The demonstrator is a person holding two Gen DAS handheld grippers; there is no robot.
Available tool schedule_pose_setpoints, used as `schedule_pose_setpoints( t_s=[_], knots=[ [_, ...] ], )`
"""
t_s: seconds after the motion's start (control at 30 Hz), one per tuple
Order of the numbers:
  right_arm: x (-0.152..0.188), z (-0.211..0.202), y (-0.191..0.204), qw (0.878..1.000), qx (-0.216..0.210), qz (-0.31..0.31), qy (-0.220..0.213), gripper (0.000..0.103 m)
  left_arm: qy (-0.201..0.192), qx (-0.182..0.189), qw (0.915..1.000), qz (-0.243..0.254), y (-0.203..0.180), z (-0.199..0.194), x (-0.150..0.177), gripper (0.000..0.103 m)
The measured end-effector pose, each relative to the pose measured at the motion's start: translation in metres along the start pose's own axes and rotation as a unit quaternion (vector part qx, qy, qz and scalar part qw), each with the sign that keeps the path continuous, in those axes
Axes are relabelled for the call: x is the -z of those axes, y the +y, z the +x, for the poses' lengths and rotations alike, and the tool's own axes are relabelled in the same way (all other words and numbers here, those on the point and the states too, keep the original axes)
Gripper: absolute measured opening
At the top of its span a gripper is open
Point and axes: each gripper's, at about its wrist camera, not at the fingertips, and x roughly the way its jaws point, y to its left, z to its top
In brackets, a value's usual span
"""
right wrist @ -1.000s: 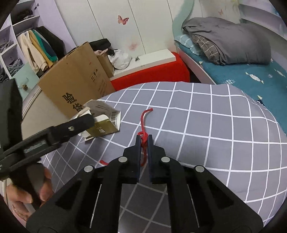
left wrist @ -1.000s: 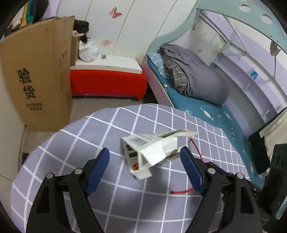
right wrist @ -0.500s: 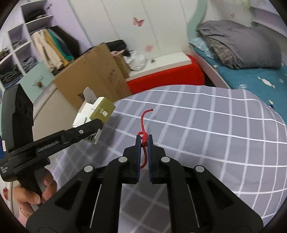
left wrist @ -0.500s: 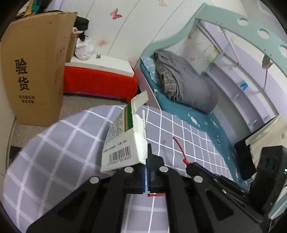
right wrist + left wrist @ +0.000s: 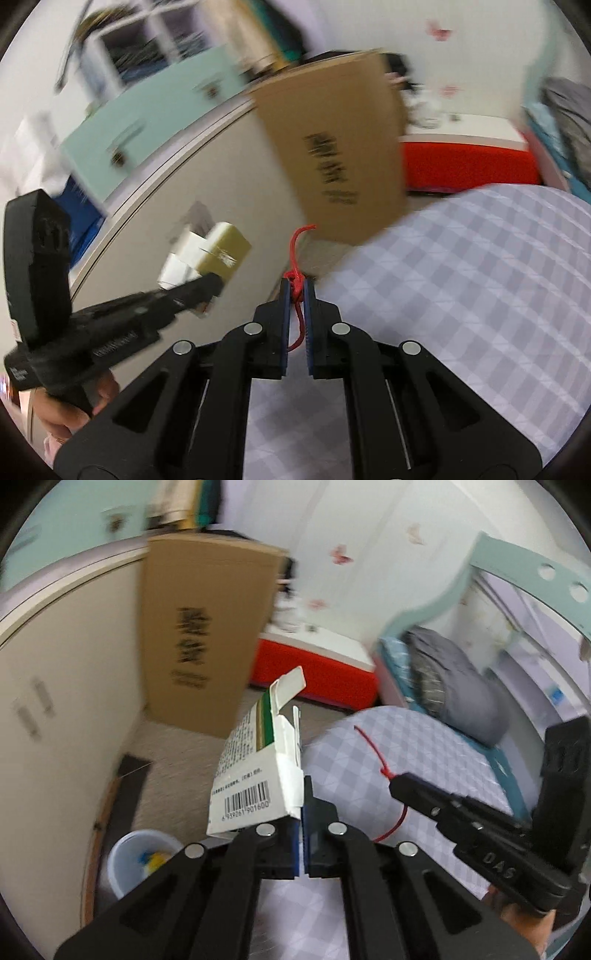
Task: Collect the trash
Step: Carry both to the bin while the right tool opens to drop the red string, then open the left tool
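Carton (image 5: 255,771) now lifted over floor bin (image 5: 138,860), yellow-blue scraps inside

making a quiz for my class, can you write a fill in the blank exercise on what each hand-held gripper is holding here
1. The left hand-held gripper is shut on a small carton printed with a black ____.
2. The right hand-held gripper pinches a string whose colour is ____.
3. On the floor, lower left in the left wrist view, stands a pale blue ____.
4. The cloth by both grippers has a ____ pattern.

Missing words: barcode; red; bin; checked
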Motion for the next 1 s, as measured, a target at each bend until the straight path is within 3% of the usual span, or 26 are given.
schedule_pose_setpoints(
  t_s=[0.13, 0.27, 0.5, 0.53, 0.57, 0.6, 0.63, 0.87, 1.0],
  knots=[
    [0.014, 0.056, 0.058, 0.998, -0.023, -0.025, 0.043, 0.007, 0.007, -0.047, 0.9981, -0.039, 0.073, -0.015, 0.02, 0.001],
    [0.037, 0.128, 0.102, 0.993, -0.012, -0.041, 0.11, 0.007, 0.042, -0.093, 0.9909, -0.088, 0.152, -0.007, 0.048, 0.001],
    [0.065, 0.213, 0.122, 0.982, 0.014, -0.038, 0.182, 0.009, 0.083, -0.121, 0.9788, -0.143, 0.242, 0.019, 0.085, 0.001],
    [0.069, 0.22, 0.123, 0.982, 0.022, -0.04, 0.184, 0.01, 0.088, -0.121, 0.9774, -0.149, 0.248, 0.024, 0.087, 0.001],
    [0.072, 0.229, 0.124, 0.981, 0.032, -0.044, 0.188, 0.017, 0.091, -0.122, 0.9762, -0.155, 0.254, 0.028, 0.09, 0.001],
    [0.075, 0.233, 0.122, 0.98, 0.036, -0.043, 0.193, 0.038, 0.096, -0.122, 0.9748, -0.16, 0.261, 0.034, 0.094, 0.001],
    [0.077, 0.237, 0.121, 0.979, 0.039, -0.041, 0.194, 0.049, 0.101, -0.122, 0.9738, -0.163, 0.266, 0.039, 0.097, 0.001],
    [0.085, 0.241, 0.112, 0.979, 0.08, -0.045, 0.181, 0.058, 0.129, -0.111, 0.9698, -0.175, 0.269, 0.072, 0.115, 0.002],
    [0.079, 0.227, 0.11, 0.981, 0.123, -0.051, 0.14, 0.064, 0.142, -0.108, 0.9697, -0.166, 0.269, 0.088, 0.117, 0.002]
  ],
)
